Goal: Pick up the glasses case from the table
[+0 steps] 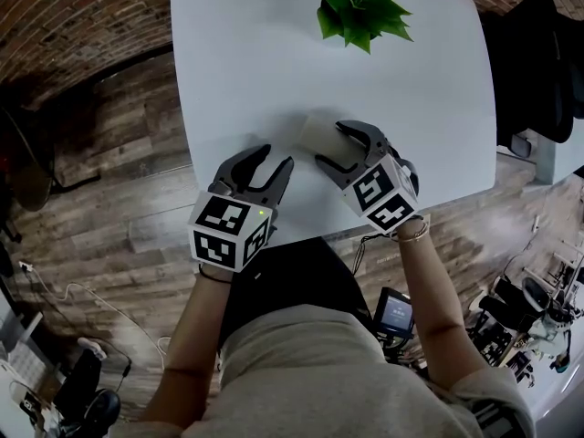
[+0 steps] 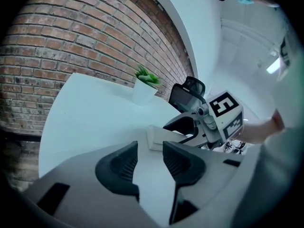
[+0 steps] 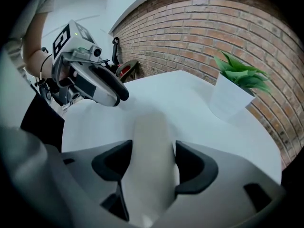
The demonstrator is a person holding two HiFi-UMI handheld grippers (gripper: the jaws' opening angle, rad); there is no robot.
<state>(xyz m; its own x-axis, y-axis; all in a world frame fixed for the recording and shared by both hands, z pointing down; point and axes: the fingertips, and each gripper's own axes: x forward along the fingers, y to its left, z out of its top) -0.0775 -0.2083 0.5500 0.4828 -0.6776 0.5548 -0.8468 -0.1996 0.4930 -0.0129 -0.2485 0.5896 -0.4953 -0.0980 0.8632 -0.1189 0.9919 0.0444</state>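
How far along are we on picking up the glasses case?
Done: the right hand-held gripper is down at the glasses case, with a jaw on either side.
In hand: the grip, as the pads look pressed against the case's sides.
Left: the lift, because the case lies flat on the table.
The left hand-held gripper is open and empty nearby.

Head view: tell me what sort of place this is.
Probably a workshop or lab-style office: a red brick wall, a brown wood-plank floor with loose white cables, a plain white table carrying a green potted plant, and a cluttered bench of dark electronic gear at lower right.
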